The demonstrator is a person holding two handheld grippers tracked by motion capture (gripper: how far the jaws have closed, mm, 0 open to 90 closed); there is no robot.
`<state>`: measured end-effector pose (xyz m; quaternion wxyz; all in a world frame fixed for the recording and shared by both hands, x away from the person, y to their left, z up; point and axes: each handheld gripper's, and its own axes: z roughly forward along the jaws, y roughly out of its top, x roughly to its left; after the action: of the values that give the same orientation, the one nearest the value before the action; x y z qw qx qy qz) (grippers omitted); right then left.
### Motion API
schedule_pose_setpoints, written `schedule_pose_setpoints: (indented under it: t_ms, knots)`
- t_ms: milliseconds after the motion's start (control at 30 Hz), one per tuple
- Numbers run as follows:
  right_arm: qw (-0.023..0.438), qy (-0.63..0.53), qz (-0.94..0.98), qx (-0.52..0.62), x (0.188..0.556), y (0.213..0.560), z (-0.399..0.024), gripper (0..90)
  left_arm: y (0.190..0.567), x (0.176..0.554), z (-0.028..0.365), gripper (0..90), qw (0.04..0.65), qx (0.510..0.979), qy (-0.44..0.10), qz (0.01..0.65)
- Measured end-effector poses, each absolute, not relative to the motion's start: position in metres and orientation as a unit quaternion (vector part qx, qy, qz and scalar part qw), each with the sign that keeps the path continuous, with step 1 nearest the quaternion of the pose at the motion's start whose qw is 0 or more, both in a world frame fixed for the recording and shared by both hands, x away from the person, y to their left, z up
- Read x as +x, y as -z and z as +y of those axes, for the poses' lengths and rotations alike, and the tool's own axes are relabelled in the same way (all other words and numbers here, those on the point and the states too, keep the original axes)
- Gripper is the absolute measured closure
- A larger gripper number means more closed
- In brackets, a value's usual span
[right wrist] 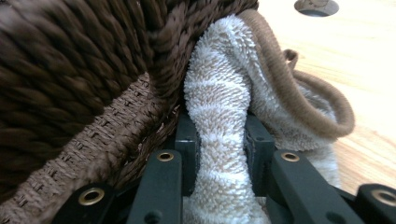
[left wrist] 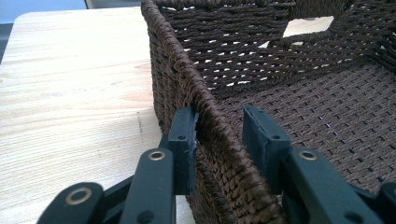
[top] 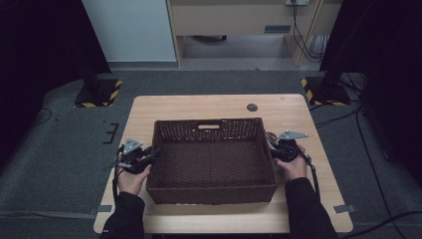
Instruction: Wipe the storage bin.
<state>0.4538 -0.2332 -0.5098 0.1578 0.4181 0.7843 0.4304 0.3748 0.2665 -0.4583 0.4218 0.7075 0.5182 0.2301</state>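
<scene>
A dark brown woven basket (top: 211,193) stands in the middle of the wooden table (top: 199,104), with nothing inside. My left gripper (top: 152,157) straddles its left wall (left wrist: 177,70). In the left gripper view (left wrist: 218,116) the outer pad (left wrist: 184,140) touches the wall, while the inner pad stands just off it. My right gripper (top: 271,145) is outside the basket's right wall (right wrist: 70,70). It is shut (right wrist: 222,123) on a cream striped towel (right wrist: 224,60) with a brown hem, bunched against the weave.
A round hole (top: 252,107) sits in the tabletop behind the basket. Two stands with yellow-and-black bases (top: 99,92) (top: 326,89) flank the table's far corners. Cables (top: 348,117) run over the grey floor at the right.
</scene>
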Motion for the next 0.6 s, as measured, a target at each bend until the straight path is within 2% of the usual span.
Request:
schedule_pose_setpoints:
  t_ms: [333,600]
  knots:
    - [0.183,-0.499,0.756,0.383,0.431,0.456,-0.252,73.2,0.459,0.375,0.267,64.1,0.426,0.704,-0.228,0.521]
    - [0.164,-0.463,0.780,0.387,0.431,0.485,-0.248,73.2,0.459,0.375,0.267,64.6,0.425,0.703,-0.230,0.522]
